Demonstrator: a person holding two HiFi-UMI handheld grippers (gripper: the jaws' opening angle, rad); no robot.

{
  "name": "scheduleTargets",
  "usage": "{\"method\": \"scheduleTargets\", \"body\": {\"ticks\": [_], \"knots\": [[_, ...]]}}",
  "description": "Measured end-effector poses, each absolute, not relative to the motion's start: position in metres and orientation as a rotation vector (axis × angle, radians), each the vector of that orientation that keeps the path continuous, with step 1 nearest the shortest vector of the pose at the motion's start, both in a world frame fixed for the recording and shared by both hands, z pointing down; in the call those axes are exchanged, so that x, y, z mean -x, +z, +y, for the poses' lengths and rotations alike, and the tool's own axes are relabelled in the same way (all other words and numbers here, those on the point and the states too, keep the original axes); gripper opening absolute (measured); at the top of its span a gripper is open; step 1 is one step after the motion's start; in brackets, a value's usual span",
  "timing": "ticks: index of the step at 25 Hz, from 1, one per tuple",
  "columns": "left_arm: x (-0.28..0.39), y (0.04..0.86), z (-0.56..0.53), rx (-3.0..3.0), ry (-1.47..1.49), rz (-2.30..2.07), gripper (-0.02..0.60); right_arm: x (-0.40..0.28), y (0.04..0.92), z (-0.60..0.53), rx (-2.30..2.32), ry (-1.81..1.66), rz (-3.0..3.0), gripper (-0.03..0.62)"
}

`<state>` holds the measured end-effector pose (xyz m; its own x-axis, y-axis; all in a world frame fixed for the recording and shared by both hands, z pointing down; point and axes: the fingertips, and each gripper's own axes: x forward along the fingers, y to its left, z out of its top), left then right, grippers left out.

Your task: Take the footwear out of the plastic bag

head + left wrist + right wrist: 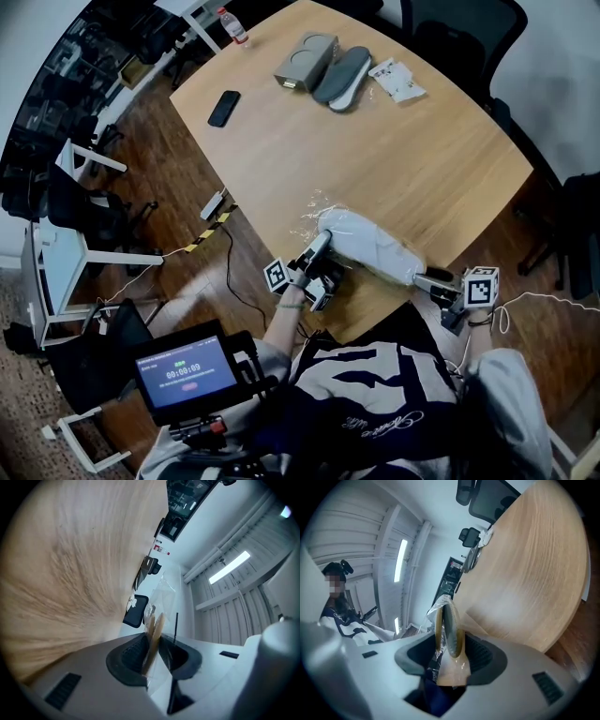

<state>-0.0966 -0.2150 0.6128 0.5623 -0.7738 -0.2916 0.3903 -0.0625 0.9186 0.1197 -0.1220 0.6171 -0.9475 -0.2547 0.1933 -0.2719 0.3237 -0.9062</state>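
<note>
A clear plastic bag (370, 246) with pale grey footwear inside lies across the table's near edge. My left gripper (314, 258) is at its left end and shut on the bag. In the left gripper view the jaws (152, 639) pinch clear film (164, 590) and a thin tan edge. My right gripper (439, 281) is at the bag's right end. In the right gripper view its jaws (449, 641) stand fairly wide, shut on two tan sole edges of the footwear (451, 623) wrapped in plastic (439, 605).
On the wooden table (375, 159), at the far side, lie a grey pair of slippers (342, 77), a grey box (305, 58) and an empty wrapper (397, 80). A black phone (224, 108) and a bottle (232, 25) are far left. A recorder screen (185, 371) sits at my chest.
</note>
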Motion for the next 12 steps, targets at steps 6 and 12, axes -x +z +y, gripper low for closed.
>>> {"method": "scheduleTargets", "body": {"ticks": [6,12], "knots": [[0.098,0.608,-0.222,-1.395,-0.965,-0.458,0.077,-0.12,0.592,-0.138,-0.569,1.758,-2.648,0.082],[0.108,0.609,-0.233,-1.594,-0.807,-0.718,0.08,-0.128,0.585,-0.136,-0.617,1.755,-2.643,0.062]]}}
